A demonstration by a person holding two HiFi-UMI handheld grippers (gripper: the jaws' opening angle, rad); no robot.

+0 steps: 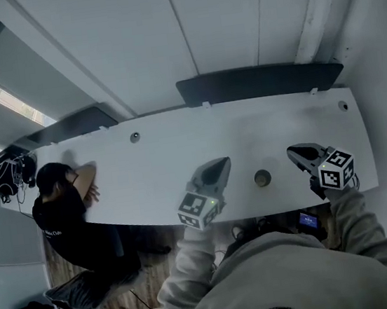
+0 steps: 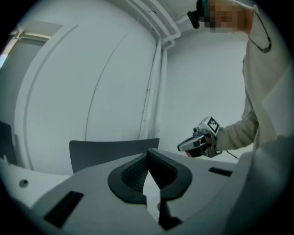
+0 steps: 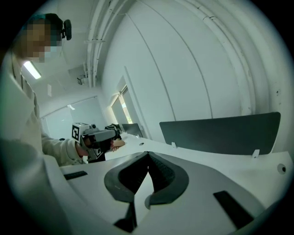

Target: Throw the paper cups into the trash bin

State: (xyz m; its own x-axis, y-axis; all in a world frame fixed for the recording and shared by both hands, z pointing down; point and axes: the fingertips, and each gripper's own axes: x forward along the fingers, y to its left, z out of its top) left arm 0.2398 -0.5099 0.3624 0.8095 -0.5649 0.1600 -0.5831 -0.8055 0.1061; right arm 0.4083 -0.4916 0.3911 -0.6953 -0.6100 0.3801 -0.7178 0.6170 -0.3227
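A person in a pale hooded top stands at the near edge of a long white desk [image 1: 179, 152], with a gripper held out over it in each hand. The left gripper [image 1: 221, 162] and the right gripper [image 1: 293, 151] both point across the desk toward the dark screens [image 1: 258, 81] along its far side. The marker cubes sit at the hand end of each.

The left gripper's jaws are together. Their tips meet, and only a narrow wedge of desk shows lower down between the dark pads [image 2: 133, 174]. Nothing is between them. The right gripper's jaws stand the same way, tips touching and empty.

Between the two grippers a small round thing [image 1: 262, 177] sits on the desk, near the front edge and apart from both. From above I cannot tell whether it is a paper cup or a fitting set into the desk top. Neither gripper view shows a cup. Two smaller round fittings lie further back, one toward the left [image 1: 134, 137] and one near the right end [image 1: 342, 105].

At the left end of the desk a second person [image 1: 62, 203] in dark clothes leans forward with head and arm on the top. That person is well apart from the grippers.
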